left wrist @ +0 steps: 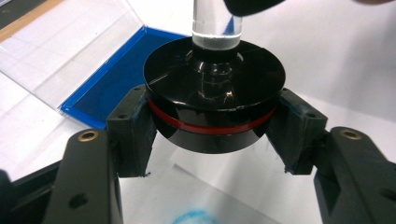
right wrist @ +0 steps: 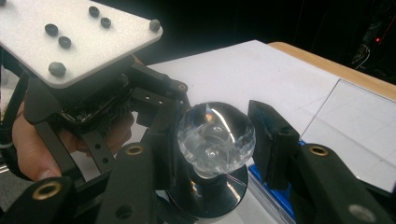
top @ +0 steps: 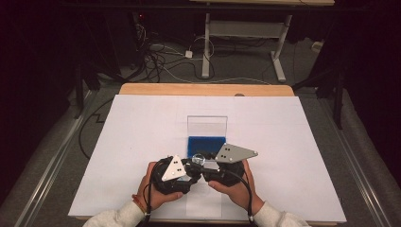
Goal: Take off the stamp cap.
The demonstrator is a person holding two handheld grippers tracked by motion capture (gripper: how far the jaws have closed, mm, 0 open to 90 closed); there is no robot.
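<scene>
1. High view: both hands meet at the near middle of the white sheet (top: 265, 142) that covers the table. The left gripper (top: 187, 171) and the right gripper (top: 208, 168) point inward at each other, and between them sits a stamp (top: 198, 159) whose clear knob glints. It lies just on the near side of the blue ink pad (top: 206, 145), whose clear lid (top: 207, 125) stands open behind. Both hands are equally close to the stamp; each has it right at its tips

2. Left gripper view: the left gripper (left wrist: 215, 135) is clamped on the stamp's black round base (left wrist: 215, 88), one pad on either side at the red band (left wrist: 210, 127). The base is lifted off the sheet. The clear handle (left wrist: 217, 23) rises from the middle of the disc, so the stamp's long axis runs up and away from these jaws, crossing their grip line. The ink pad (left wrist: 116, 84) lies to the upper left, just beside the base

3. Right gripper view: the right gripper (right wrist: 217, 140) stands partly open around the faceted clear knob (right wrist: 215, 137). The left-hand pad looks close against it, perhaps touching; the right-hand pad (right wrist: 271, 140) is plainly apart. The knob lies squarely between the jaws, with the black base (right wrist: 212, 196) below it. My judgement: closing on the knob is the next move, and it needs only a short squeeze
</scene>
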